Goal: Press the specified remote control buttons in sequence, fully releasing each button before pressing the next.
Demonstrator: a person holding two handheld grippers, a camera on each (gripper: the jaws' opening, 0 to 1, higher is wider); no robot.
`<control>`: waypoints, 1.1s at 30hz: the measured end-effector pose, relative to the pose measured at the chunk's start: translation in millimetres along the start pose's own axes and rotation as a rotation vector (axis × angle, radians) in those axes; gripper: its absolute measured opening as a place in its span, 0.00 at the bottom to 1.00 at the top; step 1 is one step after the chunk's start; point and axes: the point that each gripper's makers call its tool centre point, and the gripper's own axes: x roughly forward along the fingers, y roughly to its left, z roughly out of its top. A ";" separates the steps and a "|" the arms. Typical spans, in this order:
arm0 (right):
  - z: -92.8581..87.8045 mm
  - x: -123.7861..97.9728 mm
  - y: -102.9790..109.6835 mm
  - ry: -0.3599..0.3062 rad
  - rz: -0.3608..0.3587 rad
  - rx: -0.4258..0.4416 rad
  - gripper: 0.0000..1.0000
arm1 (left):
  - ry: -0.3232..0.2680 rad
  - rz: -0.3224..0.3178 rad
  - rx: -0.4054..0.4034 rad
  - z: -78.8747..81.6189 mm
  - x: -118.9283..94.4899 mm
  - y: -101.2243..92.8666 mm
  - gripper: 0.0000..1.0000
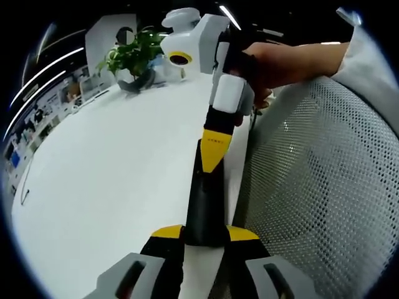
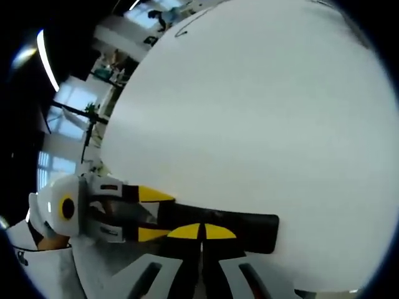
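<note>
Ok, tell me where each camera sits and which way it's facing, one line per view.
Left gripper view: rides the left gripper, looking along the black remote it grips, across the white table toward a plant; the right gripper, a hand and a mesh chair show.
Right gripper view: rides the right gripper, facing the tabletop, its closed tips on the remote; the left gripper enters from the left, holding the remote's end.
Shared: remote, table, both grippers.

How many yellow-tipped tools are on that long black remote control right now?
2. The left tool clamps the near end of the long black remote control between its jaws; the right tool, in a person's hand, meets the far end, tips shut.
</note>
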 end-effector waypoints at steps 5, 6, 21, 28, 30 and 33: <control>0.2 0.5 -0.4 -0.005 0.002 0.006 0.00 | -0.003 0.000 0.001 -0.1 0.2 0.4 0.24; 0.3 0.6 -0.6 -0.009 0.001 0.015 0.00 | -0.003 0.000 0.000 0.0 0.2 0.3 0.24; 0.7 0.0 -0.9 0.003 0.020 0.033 0.00 | -0.004 0.002 -0.005 0.6 0.7 0.5 0.24; -2.6 -3.1 -1.2 0.021 0.019 0.048 0.00 | -0.004 0.004 -0.005 0.6 0.9 0.6 0.24; -3.3 -4.5 1.0 0.021 0.032 0.059 0.00 | -0.005 0.004 -0.004 0.6 0.8 0.4 0.24; -7.4 -4.6 -0.8 0.043 0.012 0.050 0.00 | -0.005 0.004 -0.003 0.6 0.8 0.4 0.24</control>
